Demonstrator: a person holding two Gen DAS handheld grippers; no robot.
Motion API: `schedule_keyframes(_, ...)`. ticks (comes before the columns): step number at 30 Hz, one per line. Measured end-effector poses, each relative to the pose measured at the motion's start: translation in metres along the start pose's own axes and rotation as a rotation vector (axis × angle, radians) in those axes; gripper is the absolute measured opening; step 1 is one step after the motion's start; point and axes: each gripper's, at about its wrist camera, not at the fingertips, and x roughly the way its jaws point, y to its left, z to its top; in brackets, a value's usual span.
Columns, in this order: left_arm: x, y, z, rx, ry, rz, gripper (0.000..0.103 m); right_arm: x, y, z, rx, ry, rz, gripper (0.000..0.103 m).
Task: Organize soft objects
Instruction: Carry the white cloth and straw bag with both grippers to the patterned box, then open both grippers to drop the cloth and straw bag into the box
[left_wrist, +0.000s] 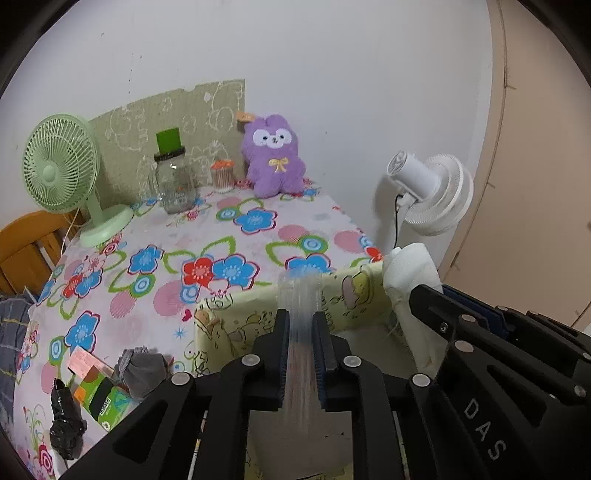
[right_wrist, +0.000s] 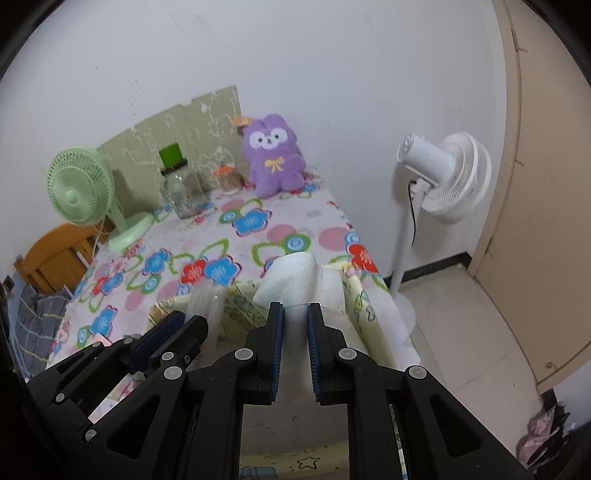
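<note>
My left gripper (left_wrist: 300, 317) is shut on a clear, ribbed plastic piece (left_wrist: 299, 291) that sticks up between its pads. My right gripper (right_wrist: 295, 308) is shut on a white soft foam-like wad (right_wrist: 295, 273). Both hang side by side over a pale yellow cartoon-print fabric box (left_wrist: 240, 299) at the near corner of the floral table. In the left wrist view the right gripper (left_wrist: 424, 291) shows at the right with the white wad (left_wrist: 406, 266). In the right wrist view the left gripper (right_wrist: 188, 319) and its clear piece (right_wrist: 205, 295) show at the left. The box's inside is mostly hidden.
A purple plush (left_wrist: 273, 155), a glass jar (left_wrist: 173, 181), a small orange-lidded pot (left_wrist: 222, 177) and a green desk fan (left_wrist: 61, 164) stand at the table's back. A grey cloth (left_wrist: 142, 369), a green carton (left_wrist: 103, 398) and a black bag (left_wrist: 66, 421) lie near left. A white standing fan (right_wrist: 443, 177) is beside the table.
</note>
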Motion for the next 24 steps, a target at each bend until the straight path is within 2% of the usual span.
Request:
schedule_keyframes(6,0.014,0.003,-0.003,-0.010,0.046,0.032,0.034,0.016,-0.002,-0.005,0.003,0.035,-0.011,0.016)
schedule_keyframes(10,0.019,0.005,-0.005,-0.013,0.070,0.041,0.039,0.024,-0.002,-0.006,0.011,0.058,-0.001,0.016)
schedule_keyframes(11,0.020,0.005,-0.005,-0.014,0.077,0.043,0.043,0.026,-0.001,-0.006,0.012,0.066,0.003,0.017)
schedule_keyframes(15,0.022,0.007,-0.005,-0.009,0.099,0.038,0.047,0.031,0.000,-0.007,0.013,0.086,-0.008,0.023)
schedule_keyframes(16,0.021,0.007,-0.006,-0.010,0.105,0.024,0.051,0.031,0.000,-0.007,0.011,0.086,-0.007,0.029)
schedule_keyframes(17,0.021,0.007,-0.006,-0.010,0.107,0.017,0.057,0.031,0.000,-0.007,0.011,0.090,0.004,0.046)
schedule_keyframes(19,0.017,0.006,-0.006,-0.008,0.093,0.007,0.063,0.030,-0.001,-0.007,0.026,0.080,0.014,0.065)
schedule_keyframes(21,0.015,0.006,-0.005,-0.003,0.087,0.012,0.070,0.026,-0.001,-0.007,0.034,0.061,0.014,0.066)
schedule_keyframes(24,0.012,0.006,-0.006,-0.001,0.083,0.014,0.072,0.024,0.001,-0.007,0.023,0.059,0.007,0.067)
